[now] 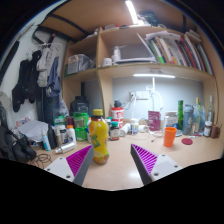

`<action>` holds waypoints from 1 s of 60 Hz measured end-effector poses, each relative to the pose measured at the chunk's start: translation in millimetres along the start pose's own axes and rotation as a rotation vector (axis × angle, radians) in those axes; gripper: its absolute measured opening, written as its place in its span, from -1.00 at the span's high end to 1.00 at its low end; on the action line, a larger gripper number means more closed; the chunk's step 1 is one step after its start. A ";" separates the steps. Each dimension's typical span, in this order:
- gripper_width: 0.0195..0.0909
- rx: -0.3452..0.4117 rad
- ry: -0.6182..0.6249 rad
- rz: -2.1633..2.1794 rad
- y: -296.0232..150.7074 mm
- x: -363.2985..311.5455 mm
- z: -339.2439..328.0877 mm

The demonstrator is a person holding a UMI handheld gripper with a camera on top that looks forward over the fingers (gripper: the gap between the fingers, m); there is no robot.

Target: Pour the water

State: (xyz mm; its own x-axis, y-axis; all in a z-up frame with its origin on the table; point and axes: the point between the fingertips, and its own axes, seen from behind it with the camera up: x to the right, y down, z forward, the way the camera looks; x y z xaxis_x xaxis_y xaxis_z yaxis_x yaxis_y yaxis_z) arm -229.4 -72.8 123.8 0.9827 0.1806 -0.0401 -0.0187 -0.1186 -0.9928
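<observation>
A bottle of yellow drink (98, 137) with a red cap and a green-and-yellow label stands upright on the pale desk (120, 170), just ahead of the left finger. An orange cup (170, 137) stands farther off, beyond the right finger. My gripper (112, 162) is open, its purple pads (80, 160) spread wide with bare desk between them. Neither finger touches the bottle.
The back of the desk is crowded with jars, boxes and bottles (80, 125). A red lid (187, 142) lies near the orange cup. Shelves with books (175, 50) rise above. Clothes and bags hang at the left (30, 80).
</observation>
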 end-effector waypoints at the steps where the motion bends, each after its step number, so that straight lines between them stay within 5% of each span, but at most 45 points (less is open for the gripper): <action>1: -0.76 0.001 0.001 -0.005 0.1 -6.3 5.8; 27: -0.73 -0.104 0.106 -0.005 22.7 -43.4 147.6; 28: -0.71 -0.108 0.105 -0.002 23.7 -42.9 150.8; 31: -0.01 -0.123 0.099 0.007 28.1 -42.6 158.4; 32: 0.05 -0.131 0.098 0.011 30.0 -42.5 159.5; 50: 0.45 -0.094 -0.018 0.018 22.3 -46.6 171.7; 60: 0.45 0.058 -0.043 0.125 -61.7 2.8 177.3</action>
State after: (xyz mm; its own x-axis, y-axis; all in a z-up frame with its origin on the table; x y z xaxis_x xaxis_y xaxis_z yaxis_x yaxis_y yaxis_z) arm -258.1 108.2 164.9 0.9633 0.2102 -0.1672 -0.1520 -0.0867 -0.9846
